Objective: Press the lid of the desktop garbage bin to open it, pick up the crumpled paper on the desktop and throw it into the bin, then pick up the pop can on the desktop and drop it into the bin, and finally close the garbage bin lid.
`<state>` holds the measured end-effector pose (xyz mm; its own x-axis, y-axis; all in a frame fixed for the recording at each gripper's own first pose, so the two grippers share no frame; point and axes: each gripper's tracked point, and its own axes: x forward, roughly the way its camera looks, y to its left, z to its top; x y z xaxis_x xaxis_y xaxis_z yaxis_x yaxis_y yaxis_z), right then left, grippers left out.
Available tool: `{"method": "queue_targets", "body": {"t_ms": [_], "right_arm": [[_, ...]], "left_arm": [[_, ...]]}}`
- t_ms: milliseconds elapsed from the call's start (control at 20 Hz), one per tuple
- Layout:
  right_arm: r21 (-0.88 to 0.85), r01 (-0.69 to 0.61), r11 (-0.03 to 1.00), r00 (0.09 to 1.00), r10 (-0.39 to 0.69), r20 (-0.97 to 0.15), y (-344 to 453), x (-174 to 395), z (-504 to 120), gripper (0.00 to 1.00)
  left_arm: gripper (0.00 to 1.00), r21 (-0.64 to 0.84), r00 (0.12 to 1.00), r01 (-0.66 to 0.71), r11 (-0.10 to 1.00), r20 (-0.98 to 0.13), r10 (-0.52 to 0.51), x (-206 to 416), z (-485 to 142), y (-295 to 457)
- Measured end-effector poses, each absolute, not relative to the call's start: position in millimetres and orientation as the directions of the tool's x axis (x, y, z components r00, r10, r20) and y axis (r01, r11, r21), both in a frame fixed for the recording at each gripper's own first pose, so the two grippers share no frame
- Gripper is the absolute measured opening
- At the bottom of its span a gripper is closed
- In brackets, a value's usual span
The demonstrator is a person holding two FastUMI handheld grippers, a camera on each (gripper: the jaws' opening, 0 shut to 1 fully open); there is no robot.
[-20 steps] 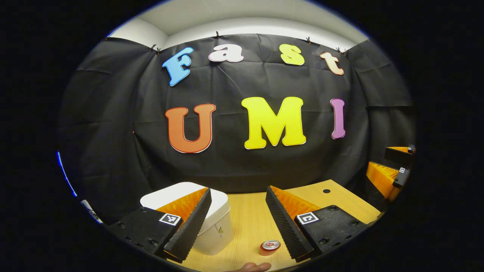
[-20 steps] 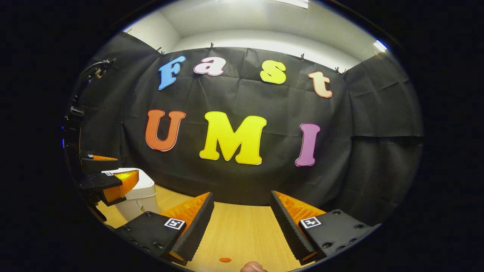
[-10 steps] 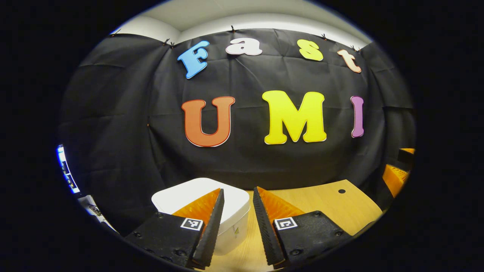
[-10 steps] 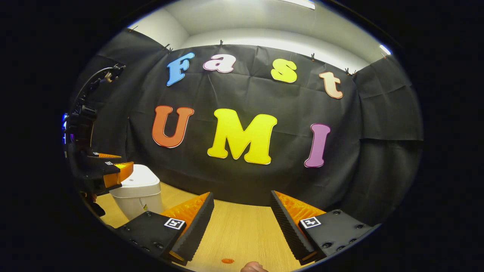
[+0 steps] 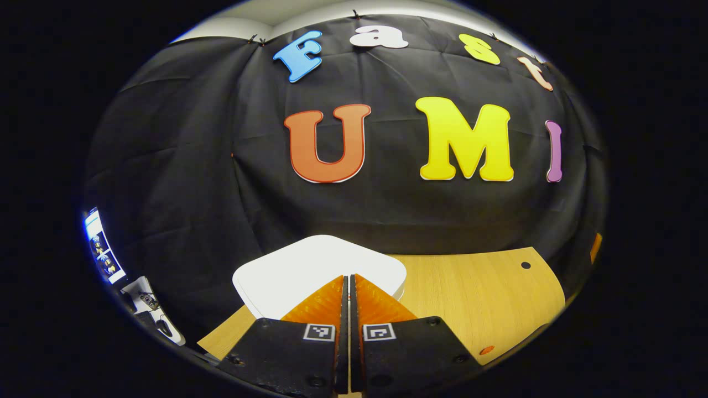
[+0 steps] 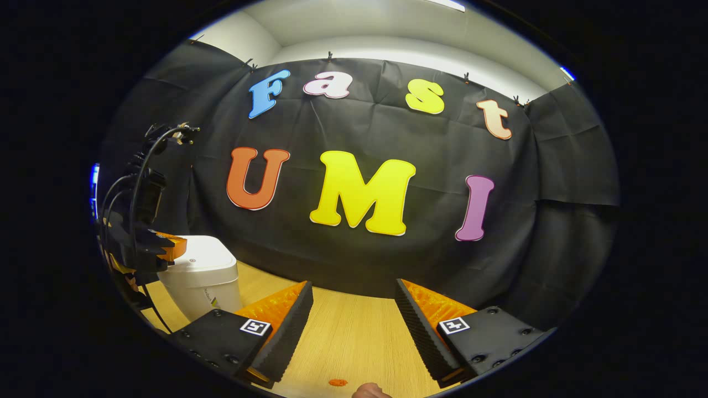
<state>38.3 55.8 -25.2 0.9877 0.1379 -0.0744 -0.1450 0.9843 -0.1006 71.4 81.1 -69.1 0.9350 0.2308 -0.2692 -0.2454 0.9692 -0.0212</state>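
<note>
The white desktop bin stands at the back left of the wooden table, its lid down. My left gripper is shut with nothing between its fingers, and its tips hang over the near part of the lid; I cannot tell whether they touch it. In the right gripper view the bin is at the far left, with the left gripper at its top left edge. My right gripper stands open over bare table, well to the right of the bin.
A small orange scrap lies on the table in front of the right gripper, beside a fingertip at the bottom edge. A round hole marks the table's far right corner. A screen glows at the left.
My left gripper has closed its fingers and swung left and down over the bin lid; the pop can has dropped out of its view. The right gripper has hardly moved.
</note>
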Motion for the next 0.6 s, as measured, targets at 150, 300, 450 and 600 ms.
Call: {"method": "queue_targets", "body": {"t_ms": [150,300,450,600], "right_arm": [[-0.100,-0.146,0.984,0.987,0.138,-0.086,55,42,-30,0.94],[-0.099,-0.146,0.984,0.986,0.136,-0.099,53,46,-34,0.94],[-0.096,-0.148,0.984,0.984,0.137,-0.114,50,46,-40,0.94],[-0.094,-0.150,0.984,0.982,0.137,-0.129,48,47,-45,0.94]], "left_arm": [[0.03,-0.067,0.921,-0.246,0.967,-0.328,0.211,79,-83,80],[0.03,-0.086,0.902,-0.262,0.961,-0.377,0.212,87,-96,84],[0.03,-0.072,0.897,-0.263,0.962,-0.386,0.216,92,-97,84],[0.04,-0.066,0.889,-0.265,0.962,-0.404,0.217,92,-100,85]]}}
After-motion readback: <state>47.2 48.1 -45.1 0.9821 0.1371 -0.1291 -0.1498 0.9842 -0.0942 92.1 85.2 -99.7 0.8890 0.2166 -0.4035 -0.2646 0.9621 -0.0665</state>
